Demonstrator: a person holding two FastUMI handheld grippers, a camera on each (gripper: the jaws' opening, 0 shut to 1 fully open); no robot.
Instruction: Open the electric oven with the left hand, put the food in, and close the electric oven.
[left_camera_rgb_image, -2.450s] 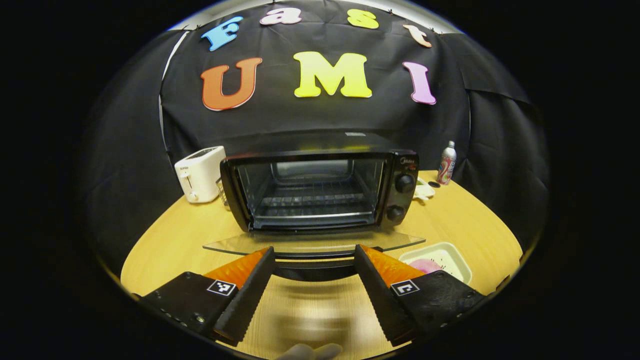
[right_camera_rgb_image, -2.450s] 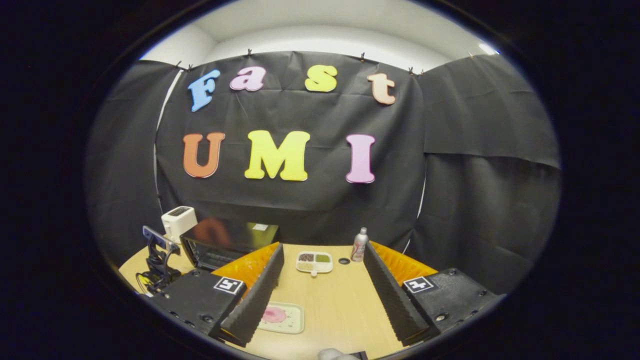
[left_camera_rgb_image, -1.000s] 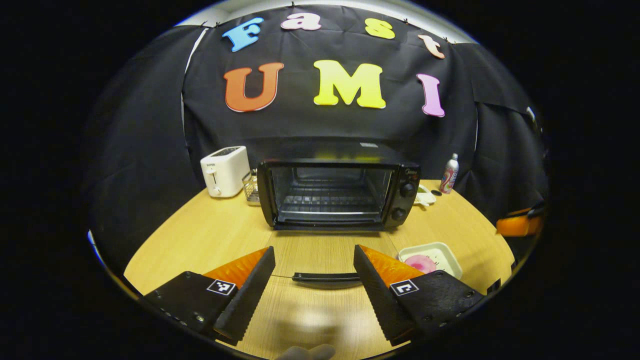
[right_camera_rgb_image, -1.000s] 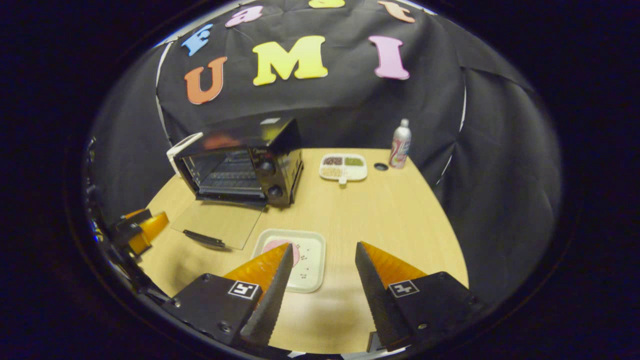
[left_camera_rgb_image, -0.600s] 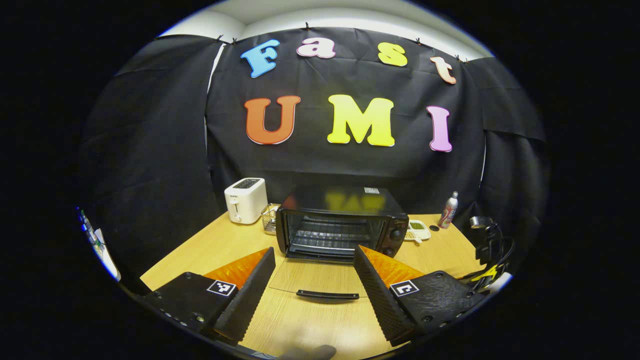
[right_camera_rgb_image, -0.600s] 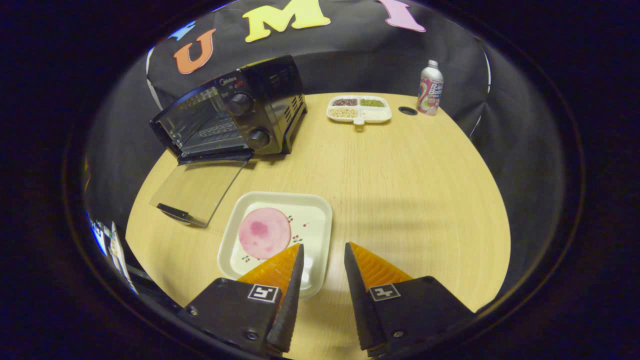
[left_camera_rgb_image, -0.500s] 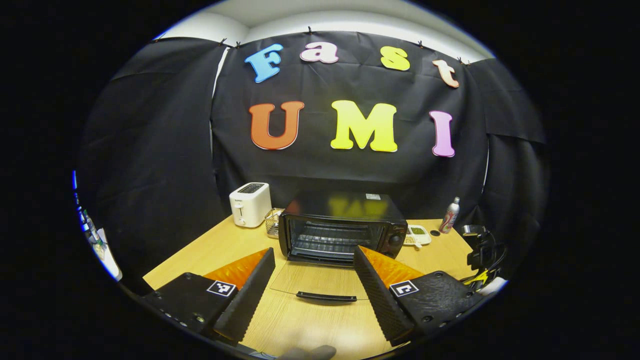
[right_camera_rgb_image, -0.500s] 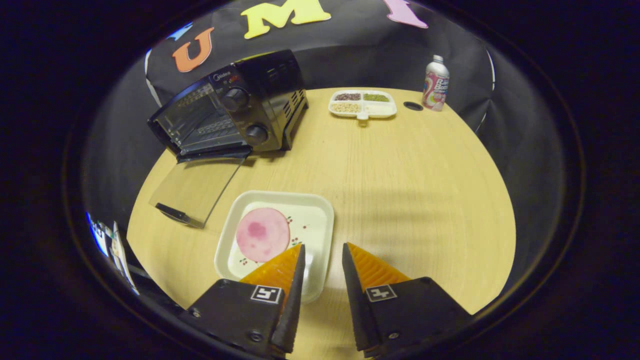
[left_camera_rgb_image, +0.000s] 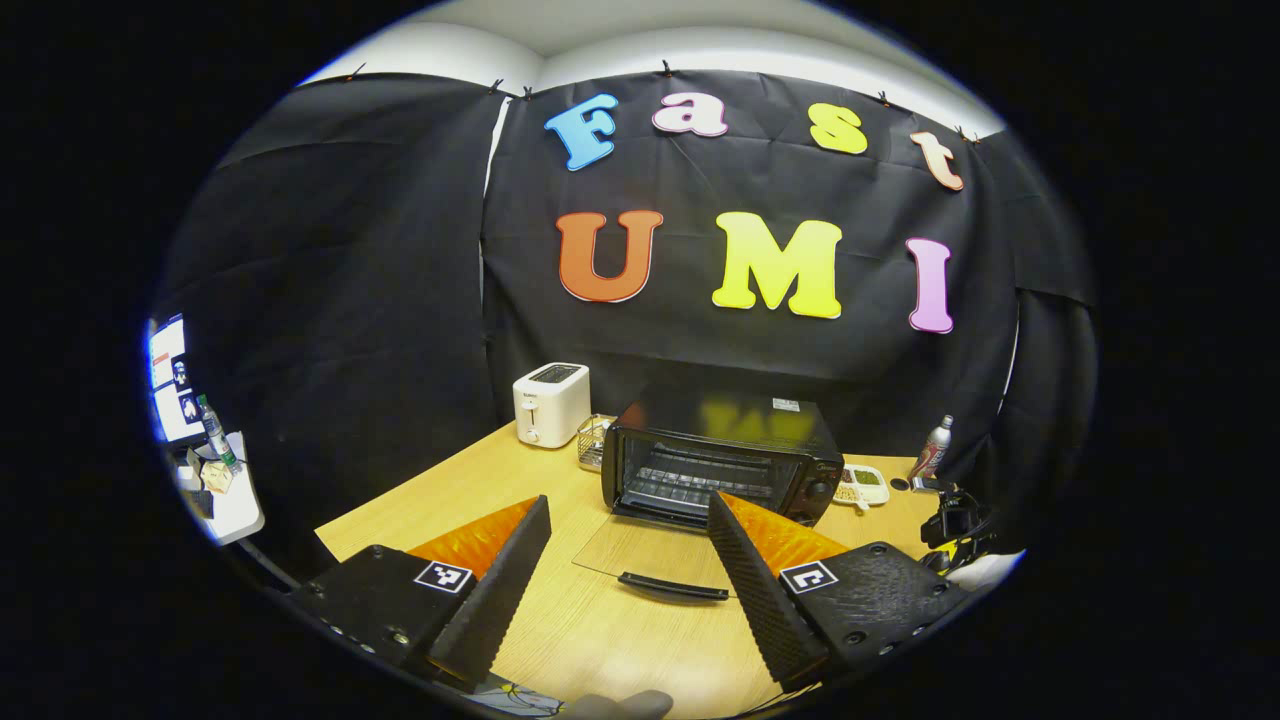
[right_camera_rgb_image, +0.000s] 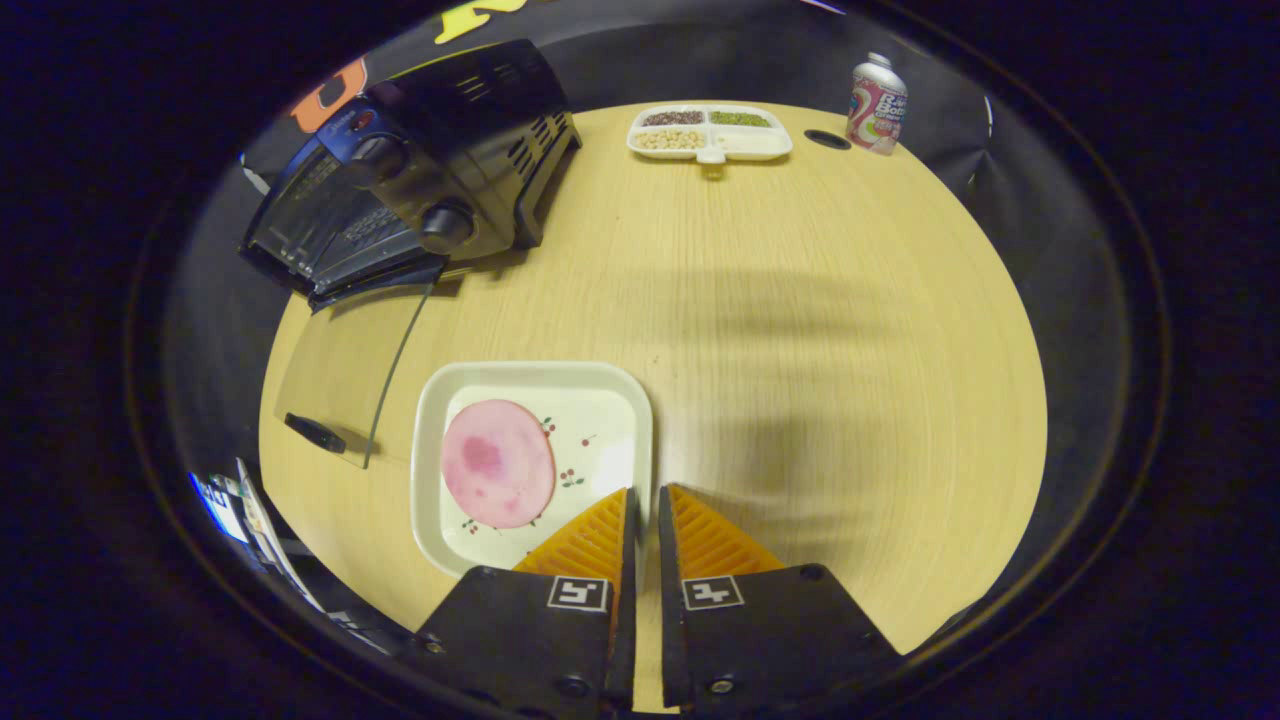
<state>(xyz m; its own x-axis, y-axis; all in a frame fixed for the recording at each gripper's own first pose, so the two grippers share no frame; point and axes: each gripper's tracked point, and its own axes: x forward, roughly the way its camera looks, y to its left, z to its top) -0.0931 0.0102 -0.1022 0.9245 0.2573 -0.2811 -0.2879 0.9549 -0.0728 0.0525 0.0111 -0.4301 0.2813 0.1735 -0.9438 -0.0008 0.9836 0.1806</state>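
Pale wood tabletop (right_camera_rgb_image: 820, 330) carries everything in play, and the thing that matters most sits at its near edge in the right gripper view: a square white plate (right_camera_rgb_image: 620, 400) with a round pink slice of food (right_camera_rgb_image: 498, 463) lying flat on its left half. That plate's right-hand rim passes straight between the fingers of the right gripper (right_camera_rgb_image: 640, 510), which are drawn nearly together with only a thin slit between them; whether both actually press on the rim cannot be told from here, though they appear to straddle its near right corner. From that grip the food lies to the left and slightly ahead. Farther out in the same direction, ahead and to the left, stands the black electric oven (right_camera_rgb_image: 440, 130), its glass door (right_camera_rgb_image: 340, 385) dropped flat onto the table and reaching toward the plate's left side, the door edge just beside the plate. So the coming carry looks like a diagonal run forward and leftward, over the lowered door and into the open mouth. The left gripper (left_camera_rgb_image: 628, 520) hangs back with its fingers spread wide and holding nothing, the door handle (left_camera_rgb_image: 672, 586) lying crosswise between them farther ahead; it seems the nearer one for closing afterwards. Beyond the oven sit a white toaster (left_camera_rgb_image: 551, 402), a divided snack tray (right_camera_rgb_image: 710, 132) and a can (right_camera_rgb_image: 876, 90).
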